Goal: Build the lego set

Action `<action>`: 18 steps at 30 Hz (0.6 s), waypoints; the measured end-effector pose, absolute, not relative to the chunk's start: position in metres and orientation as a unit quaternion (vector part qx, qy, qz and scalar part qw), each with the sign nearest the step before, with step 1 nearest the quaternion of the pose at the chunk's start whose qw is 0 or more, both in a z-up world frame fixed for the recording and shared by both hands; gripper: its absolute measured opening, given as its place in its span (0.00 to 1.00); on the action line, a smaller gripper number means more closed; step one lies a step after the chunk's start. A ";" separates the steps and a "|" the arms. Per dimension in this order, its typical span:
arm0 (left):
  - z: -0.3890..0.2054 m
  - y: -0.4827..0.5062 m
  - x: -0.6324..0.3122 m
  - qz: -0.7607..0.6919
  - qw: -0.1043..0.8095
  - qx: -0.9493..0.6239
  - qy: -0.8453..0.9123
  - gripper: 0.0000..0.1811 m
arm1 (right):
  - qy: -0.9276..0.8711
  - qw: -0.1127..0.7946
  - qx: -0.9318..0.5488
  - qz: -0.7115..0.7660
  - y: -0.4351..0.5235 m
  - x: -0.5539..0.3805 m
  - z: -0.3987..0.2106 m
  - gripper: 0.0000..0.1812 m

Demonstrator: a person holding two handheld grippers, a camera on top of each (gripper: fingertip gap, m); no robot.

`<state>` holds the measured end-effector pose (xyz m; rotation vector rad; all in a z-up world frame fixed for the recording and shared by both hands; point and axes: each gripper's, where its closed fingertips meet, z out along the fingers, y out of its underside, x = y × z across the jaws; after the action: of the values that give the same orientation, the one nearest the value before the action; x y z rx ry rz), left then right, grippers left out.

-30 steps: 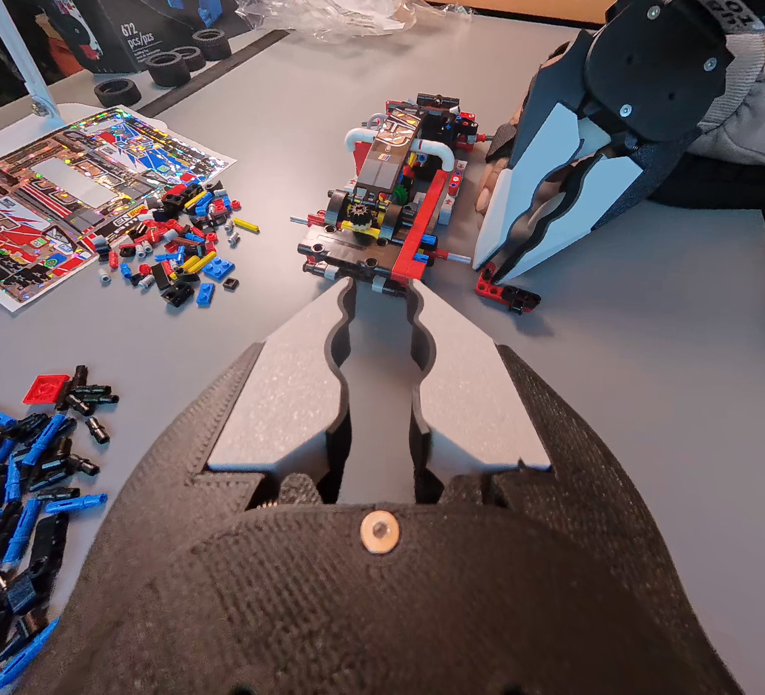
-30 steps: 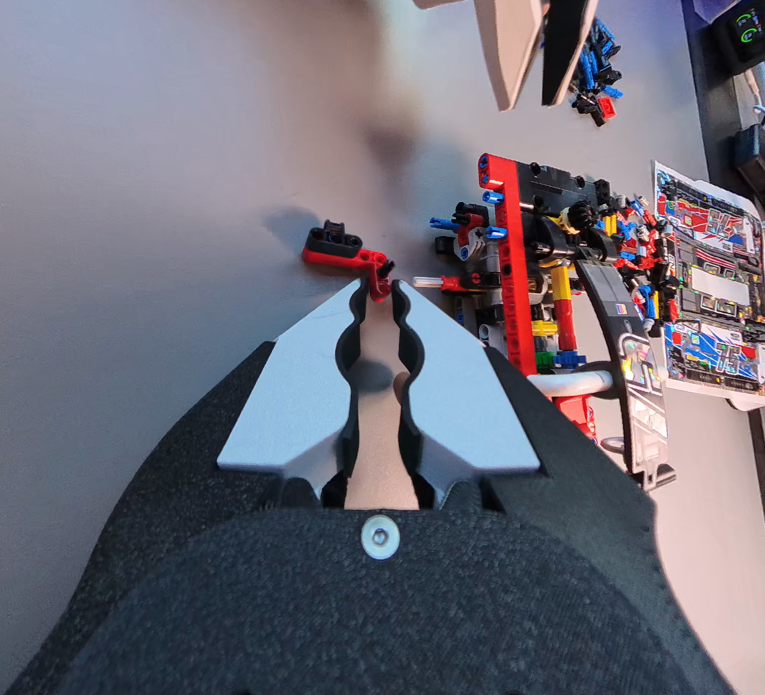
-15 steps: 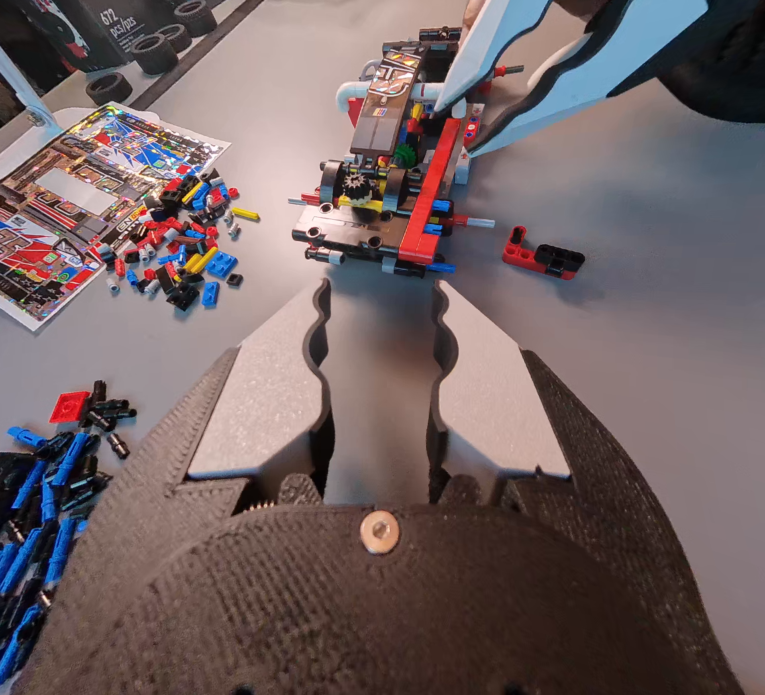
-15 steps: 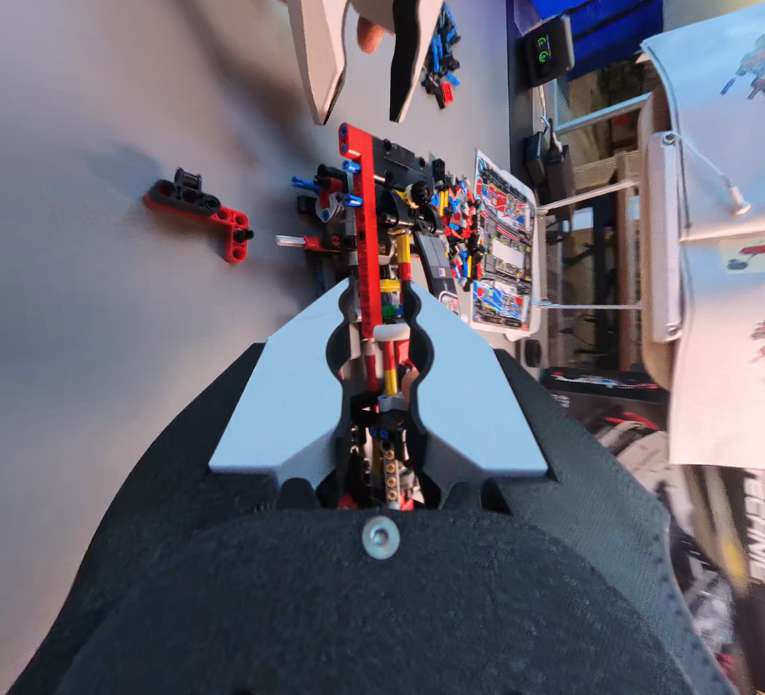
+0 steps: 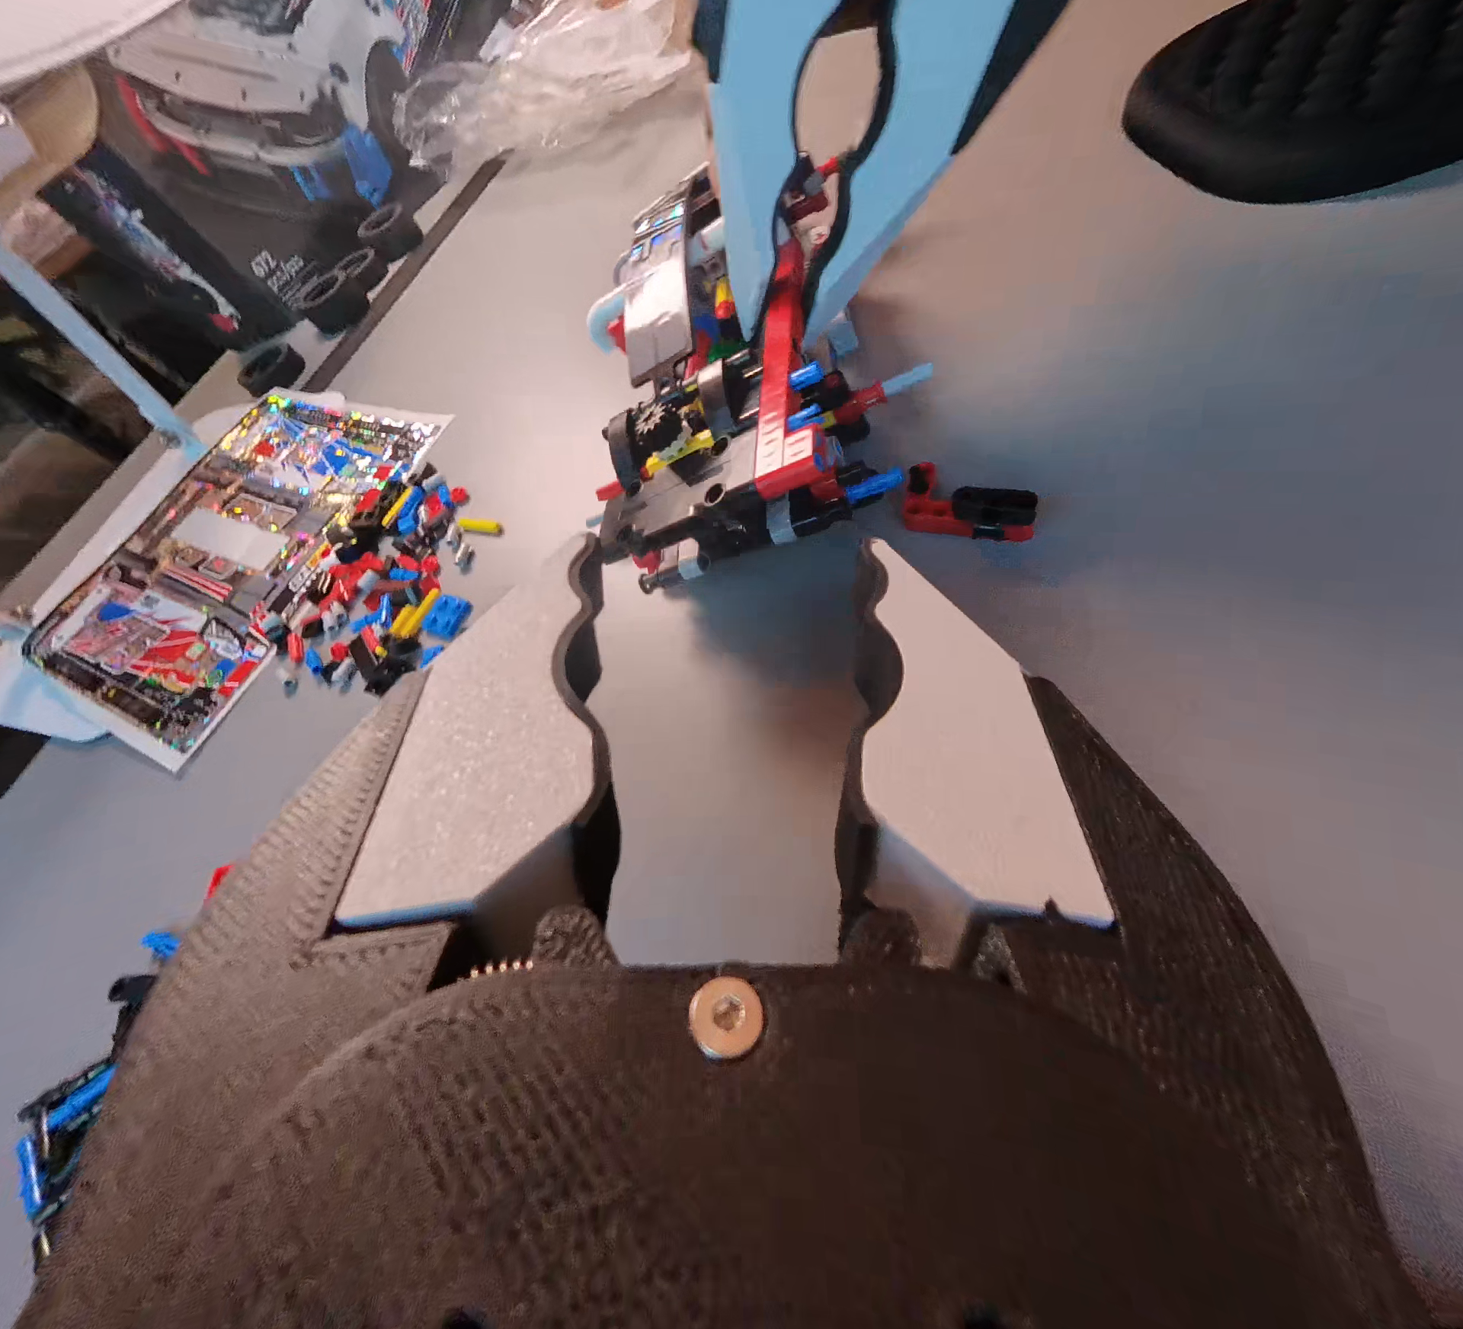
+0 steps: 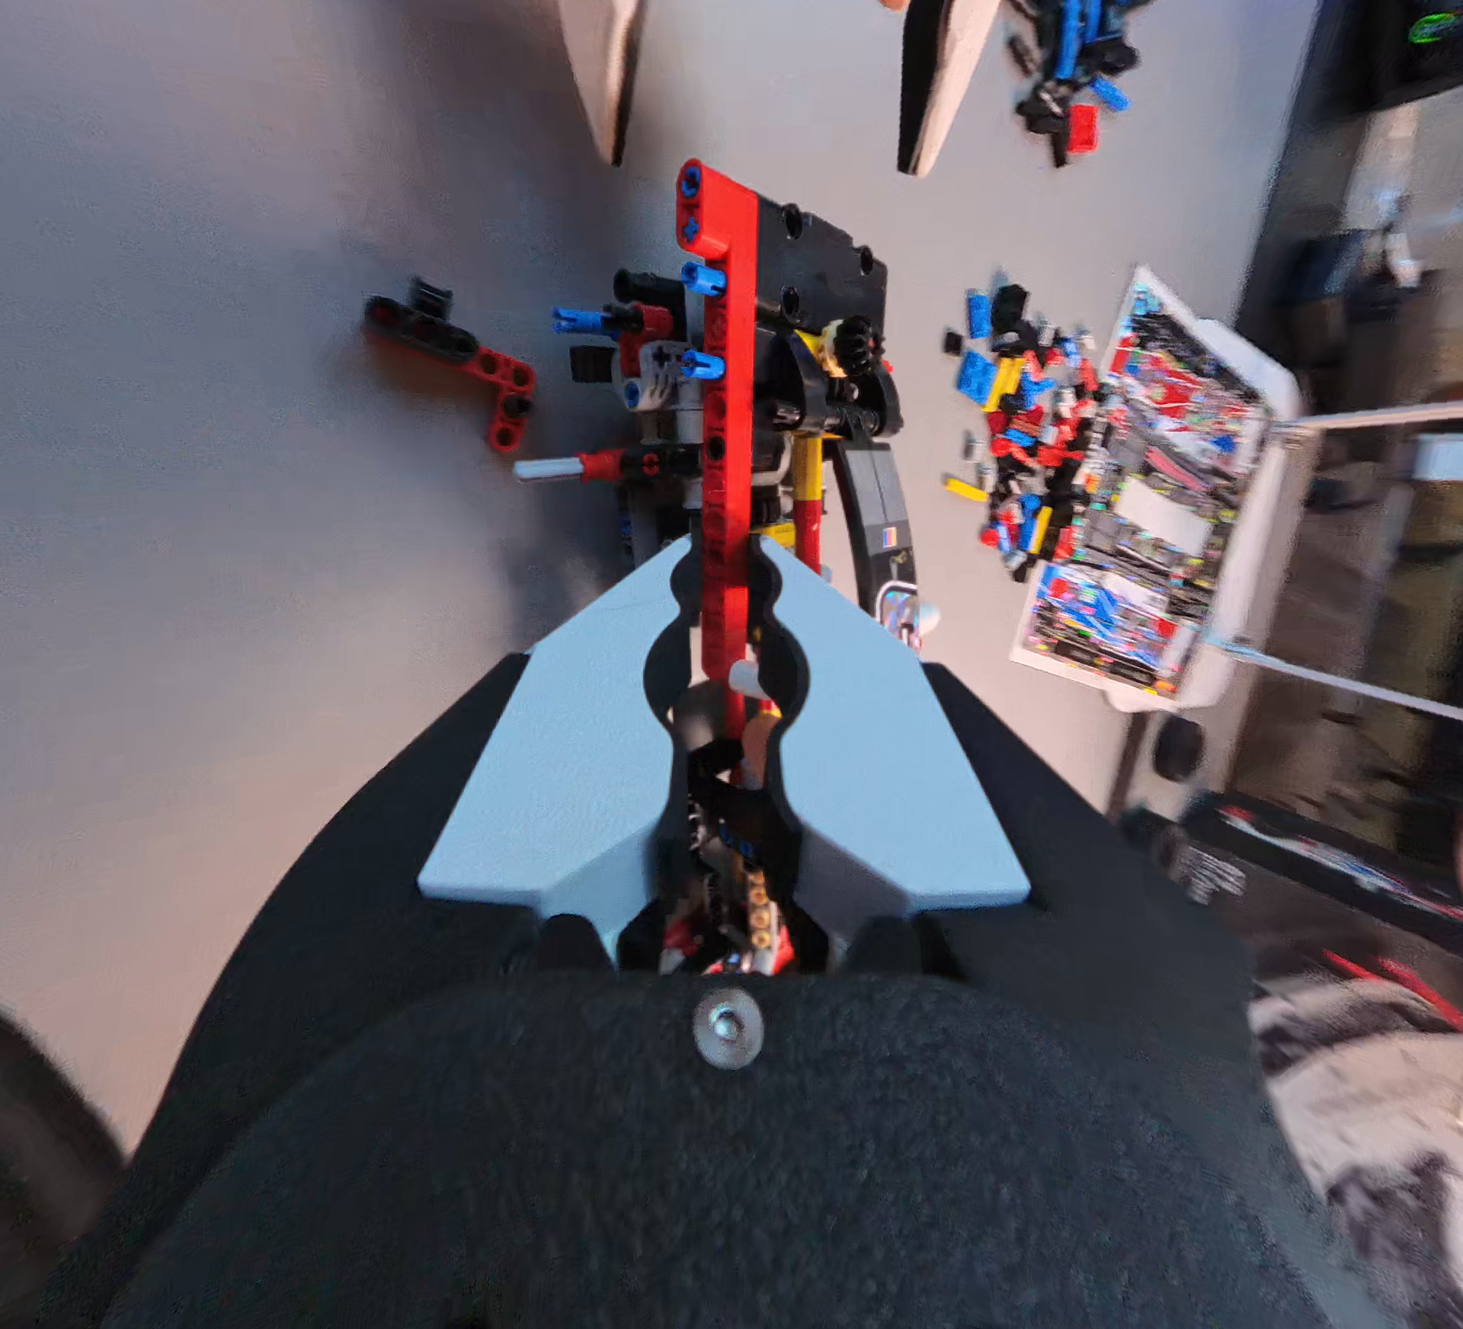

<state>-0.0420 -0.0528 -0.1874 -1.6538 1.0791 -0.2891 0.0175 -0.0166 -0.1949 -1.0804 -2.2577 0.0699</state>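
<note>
grey tabletop (image 5: 1187, 658); right gripper (image 6: 727, 563) pinching half-built red-and-black lego car chassis (image 6: 728, 372), left gripper (image 5: 724, 563) fingers spread wide, empty, just beside it.

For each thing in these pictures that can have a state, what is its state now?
Left gripper: open, empty, just short of the car's near end.
Right gripper: shut on the long red beam of the half-built Lego car.
Half-built Lego car: unfinished, no wheels mounted.
Red and black L-shaped piece: loose on the table, apart from the car.
Clear plastic bag: crumpled.
</note>
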 end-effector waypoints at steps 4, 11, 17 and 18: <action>-0.185 -0.055 -0.023 -0.086 0.561 -0.661 0.491 0.42 | -0.876 0.194 -0.422 0.129 -0.028 0.027 -0.182 0.04; -0.203 -0.027 -0.010 -0.026 0.548 -0.669 0.502 0.42 | -0.889 0.083 -0.417 0.169 -0.024 0.019 -0.186 0.04; -0.197 -0.025 -0.017 -0.073 0.555 -0.677 0.478 0.38 | -0.897 0.118 -0.407 0.129 -0.005 0.011 -0.179 0.09; -0.197 -0.024 -0.018 -0.079 0.555 -0.678 0.475 0.38 | -0.896 0.133 -0.405 0.123 -0.001 0.009 -0.177 0.11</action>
<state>-0.0176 -0.0243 -0.1968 -1.6021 1.1227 -0.1865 0.0089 -0.0014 -0.1771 -1.1748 -2.6005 0.3561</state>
